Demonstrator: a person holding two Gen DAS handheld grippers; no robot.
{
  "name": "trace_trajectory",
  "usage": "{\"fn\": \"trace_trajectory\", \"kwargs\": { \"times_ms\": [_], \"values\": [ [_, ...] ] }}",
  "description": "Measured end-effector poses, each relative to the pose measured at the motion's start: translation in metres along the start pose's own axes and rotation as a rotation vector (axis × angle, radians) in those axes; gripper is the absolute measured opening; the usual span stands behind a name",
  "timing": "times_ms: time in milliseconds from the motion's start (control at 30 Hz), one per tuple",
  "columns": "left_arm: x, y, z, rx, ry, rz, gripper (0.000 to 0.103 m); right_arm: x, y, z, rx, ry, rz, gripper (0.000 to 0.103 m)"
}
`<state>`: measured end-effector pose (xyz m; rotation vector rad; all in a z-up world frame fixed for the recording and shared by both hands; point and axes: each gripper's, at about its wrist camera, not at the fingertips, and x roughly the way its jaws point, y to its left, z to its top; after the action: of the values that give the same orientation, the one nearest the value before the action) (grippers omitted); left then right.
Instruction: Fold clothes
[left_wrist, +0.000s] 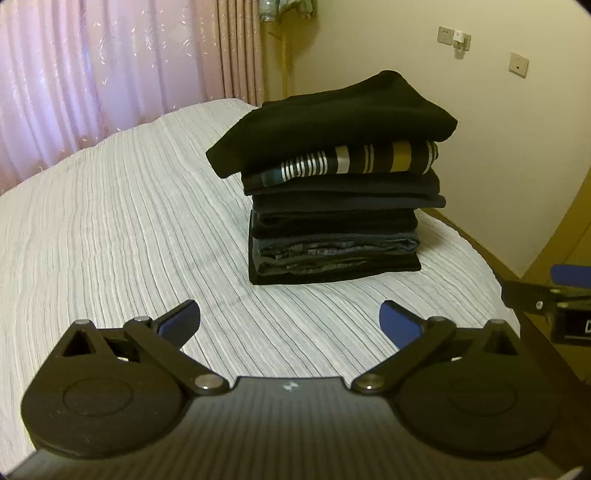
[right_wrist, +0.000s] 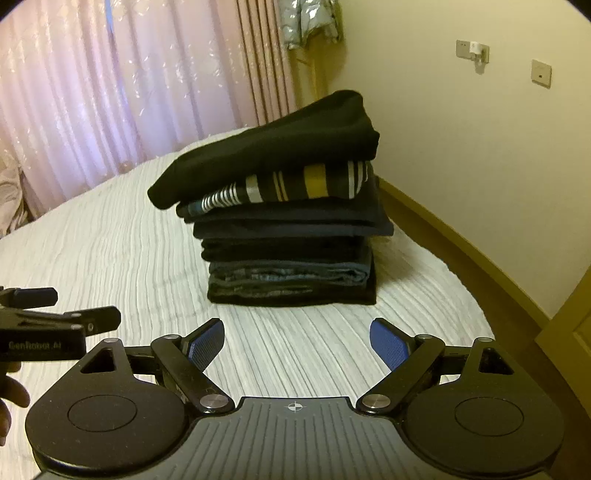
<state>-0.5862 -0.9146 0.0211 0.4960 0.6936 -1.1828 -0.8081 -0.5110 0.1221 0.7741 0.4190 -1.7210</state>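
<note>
A stack of folded clothes (left_wrist: 336, 206) (right_wrist: 291, 240) stands on the white ribbed bedspread (left_wrist: 129, 221) (right_wrist: 92, 251). A black garment (left_wrist: 332, 118) (right_wrist: 273, 155) lies on top, drooping over the left side, with a striped one (left_wrist: 362, 160) (right_wrist: 291, 186) under it and several dark ones below. My left gripper (left_wrist: 290, 321) is open in front of the stack, nothing between its blue pads. My right gripper (right_wrist: 297, 339) is also open and empty, just short of the stack. Each gripper shows at the edge of the other's view.
Pink curtains (left_wrist: 92, 74) (right_wrist: 110, 92) hang behind the bed. A cream wall (left_wrist: 498, 147) with sockets (left_wrist: 454, 37) is on the right, and a wooden bed frame edge (right_wrist: 461, 251) runs along it. A person's fingers (right_wrist: 11, 398) show at the left edge.
</note>
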Motion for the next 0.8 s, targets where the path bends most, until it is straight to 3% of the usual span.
{"fn": "trace_trajectory", "kwargs": {
  "times_ms": [467, 800],
  "values": [
    [-0.0042, -0.0054, -0.0031, -0.042, -0.016, -0.015, 0.102, 0.0026, -0.0066, -0.0023, 0.007, 0.006, 0.009, 0.089],
    [-0.0061, -0.0096, -0.0052, 0.006, -0.04, 0.005, 0.102, 0.0027, -0.0014, -0.0016, -0.002, 0.005, 0.001, 0.089]
  ]
}}
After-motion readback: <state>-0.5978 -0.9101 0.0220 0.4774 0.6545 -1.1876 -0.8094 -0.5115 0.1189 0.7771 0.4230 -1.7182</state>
